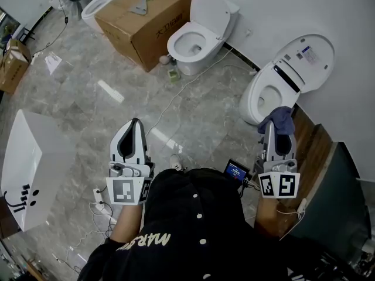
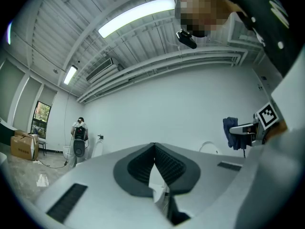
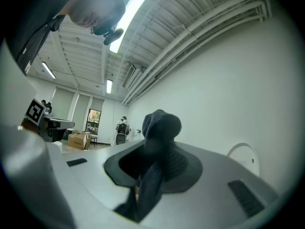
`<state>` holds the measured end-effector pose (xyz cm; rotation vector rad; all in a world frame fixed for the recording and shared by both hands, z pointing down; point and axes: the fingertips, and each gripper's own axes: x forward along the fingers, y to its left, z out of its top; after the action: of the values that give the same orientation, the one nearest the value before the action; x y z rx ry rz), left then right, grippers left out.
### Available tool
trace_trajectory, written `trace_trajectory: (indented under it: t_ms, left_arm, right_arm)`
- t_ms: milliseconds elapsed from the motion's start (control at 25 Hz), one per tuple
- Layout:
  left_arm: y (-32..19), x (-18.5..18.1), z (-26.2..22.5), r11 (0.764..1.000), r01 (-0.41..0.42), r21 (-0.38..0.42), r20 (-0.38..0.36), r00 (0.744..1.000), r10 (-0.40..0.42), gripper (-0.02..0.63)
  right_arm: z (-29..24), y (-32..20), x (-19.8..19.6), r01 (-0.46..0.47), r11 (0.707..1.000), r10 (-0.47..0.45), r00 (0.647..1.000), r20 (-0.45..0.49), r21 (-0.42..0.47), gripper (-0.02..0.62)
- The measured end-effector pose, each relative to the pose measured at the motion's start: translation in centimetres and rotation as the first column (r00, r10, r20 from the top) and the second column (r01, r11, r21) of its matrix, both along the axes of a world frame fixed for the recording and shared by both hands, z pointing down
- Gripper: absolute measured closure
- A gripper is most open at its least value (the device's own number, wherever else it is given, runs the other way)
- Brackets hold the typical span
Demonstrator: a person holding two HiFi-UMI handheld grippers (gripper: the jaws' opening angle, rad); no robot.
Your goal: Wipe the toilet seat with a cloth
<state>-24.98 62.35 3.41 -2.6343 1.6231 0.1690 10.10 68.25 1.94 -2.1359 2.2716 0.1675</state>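
Observation:
A white toilet (image 1: pixel 265 95) with its lid up stands against the wall at the right of the head view. My right gripper (image 1: pixel 279 124) is held upright just in front of it, shut on a dark blue cloth (image 1: pixel 281 119) bunched at its tip. In the right gripper view the cloth (image 3: pixel 159 128) sticks up from the closed jaws and hangs down between them. My left gripper (image 1: pixel 133 126) is raised over the floor at the left, jaws shut with nothing in them (image 2: pixel 153 149). The cloth (image 2: pixel 231 130) also shows far right in the left gripper view.
A second white toilet (image 1: pixel 196 40) stands further back beside a large cardboard box (image 1: pixel 143 25). A white panel (image 1: pixel 26 168) lies at the left. Cables (image 1: pixel 170 107) run over the grey marble floor. A wooden strip (image 1: pixel 310 151) runs along the right wall. Another person (image 2: pixel 78 132) stands far off.

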Motion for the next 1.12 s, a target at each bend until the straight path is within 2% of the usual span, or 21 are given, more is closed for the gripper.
trace_trajectory:
  t_ms: [280,600,840,1120]
  left_arm:
    - [-1.8,-2.4,0.1,1.0,-0.017,0.01,-0.01,1.0,0.017,0.595]
    - [-4.2,-5.5,0.6,0.998,-0.06,0.007,0.022,0.998,0.059,0.595]
    - [-6.2,-4.9,1.1,0.998,-0.067,-0.01,0.015,0.998,0.067,0.595]
    - [-10.1,-3.9,1.7,0.998,-0.051,-0.021,0.027,0.998,0.052,0.595]
  right_arm:
    - [-0.4,-0.9,-1.6,-0.042,0.999,0.042,0.999,0.009,0.022,0.511]
    - [0.5,-1.4,-3.5,-0.116,0.993,0.116,0.993,0.017,-0.003,0.511]
    - [1.1,-2.8,-3.5,-0.118,0.993,0.118,0.993,0.028,-0.01,0.511]
    - [1.6,-7.2,-2.1,-0.113,0.993,0.114,0.992,0.053,-0.014,0.511]
